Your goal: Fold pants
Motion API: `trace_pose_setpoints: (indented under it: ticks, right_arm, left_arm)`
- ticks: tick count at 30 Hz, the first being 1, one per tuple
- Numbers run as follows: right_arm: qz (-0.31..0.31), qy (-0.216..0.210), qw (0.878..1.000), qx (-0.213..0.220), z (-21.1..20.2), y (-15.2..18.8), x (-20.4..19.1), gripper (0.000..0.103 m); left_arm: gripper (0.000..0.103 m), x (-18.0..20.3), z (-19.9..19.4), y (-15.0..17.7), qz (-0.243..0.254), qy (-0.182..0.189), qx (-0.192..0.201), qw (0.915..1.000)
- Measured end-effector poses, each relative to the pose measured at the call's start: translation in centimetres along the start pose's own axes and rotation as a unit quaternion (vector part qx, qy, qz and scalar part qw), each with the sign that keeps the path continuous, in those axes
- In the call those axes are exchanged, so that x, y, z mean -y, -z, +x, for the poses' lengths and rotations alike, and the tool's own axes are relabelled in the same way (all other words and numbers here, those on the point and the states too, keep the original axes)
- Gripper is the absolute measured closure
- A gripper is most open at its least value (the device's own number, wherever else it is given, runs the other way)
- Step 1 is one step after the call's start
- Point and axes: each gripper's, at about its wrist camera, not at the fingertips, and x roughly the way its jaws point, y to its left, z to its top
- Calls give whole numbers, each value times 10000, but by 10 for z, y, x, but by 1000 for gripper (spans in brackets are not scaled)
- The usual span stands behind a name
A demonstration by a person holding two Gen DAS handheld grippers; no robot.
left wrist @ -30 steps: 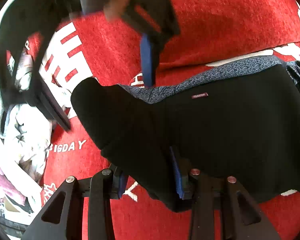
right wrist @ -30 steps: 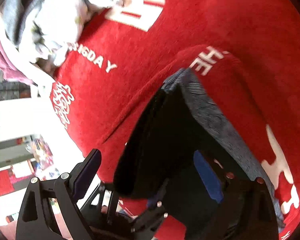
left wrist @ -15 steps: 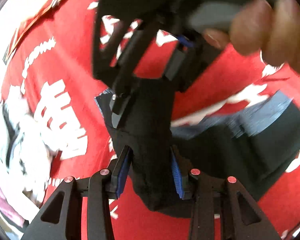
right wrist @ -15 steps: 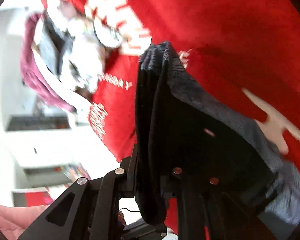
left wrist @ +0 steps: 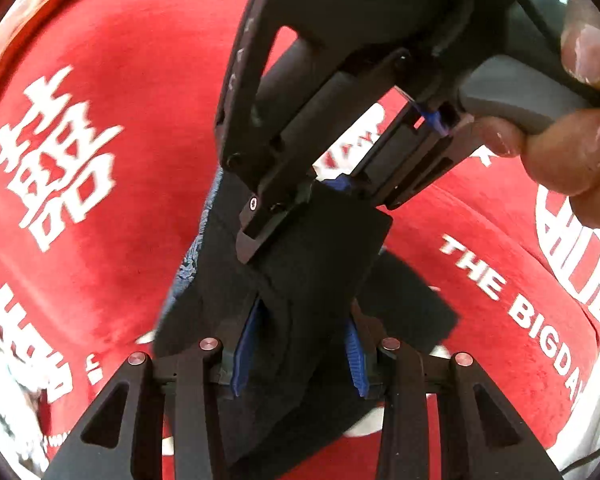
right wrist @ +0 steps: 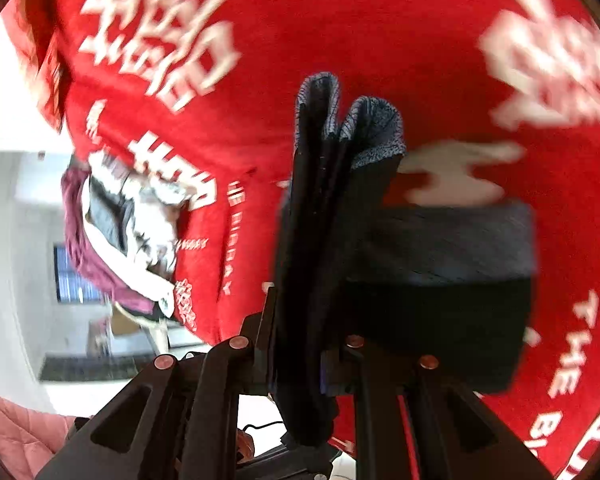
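Here, the black pants (left wrist: 312,264) are clamped by both tongs above the red tabletop (left wrist: 140,208): left tongs (left wrist: 300,350) and right tongs (right wrist: 296,364) are each closed on folded cloth.

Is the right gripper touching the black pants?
Touching. The right wrist view shows the right gripper clamped on a bunched fold of the pants.
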Motion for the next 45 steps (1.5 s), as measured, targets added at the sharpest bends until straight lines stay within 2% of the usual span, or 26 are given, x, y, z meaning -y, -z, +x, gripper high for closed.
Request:
trace_pose_setpoints:
  ticks: [2,6,9,10,11,13,15,16,19,21,23,27,28,30,35,45]
  right_arm:
    - [172,36,9998,71,-8,9,36,86]
    - [498,274,9984,-49,8,23,97,86]
    - [838,193,9963,-64,21,31,135,79]
    - [948,130,9954,-23,23,33,142,79]
    - [1046,-15,9945,45,22,35,149,79]
    - [1017,-34,9947,123,19,38,151,79]
    - [861,190,9960,107,17,38,143,78]
    - [815,286,9962,111,18,38,137,76]
    - [527,968,9938,108,7,41,122,73]
    - [375,1365,9899,87,11,48,112,62]
    - [319,1676,9853,63,16,56,107,58]
    - [587,1689,9835,270,17,67,115,57]
    - [671,1679,9830,324,16,69,116,57]
    - [725,1727,9816,372,15,72,117,57]
    - [723,1917,9782,346,17,73,111,57]
    - [778,2127,9737,251,25,66,108,42]
  left_arm:
    - [64,22,16,1,146,113,-182,9997]
    - [64,56,53,15,484,213,-763,9957]
    - [61,61,57,20,708,174,-777,9943]
    - [55,58,56,19,705,217,-799,9941]
    - [42,54,55,18,644,252,-857,9939]
    - [28,36,52,17,313,493,-1046,9928]
    - [28,14,45,15,-83,733,-1231,9896]
    - [28,3,41,15,-253,727,-1307,9884]
    - [10,-41,32,21,-917,534,-1547,9822]
    - [10,-65,34,30,-1323,384,-1736,9751]
    - [10,-94,43,42,-1762,179,-2148,9605]
    - [10,-123,60,71,-2514,194,-2785,9267]
    - [10,-130,61,76,-2642,255,-2823,9219]
    - [1,-136,61,82,-2805,303,-2852,9160]
    - [0,-137,65,81,-2822,266,-2847,9158]
    - [0,-143,72,86,-2801,367,-2882,9149]
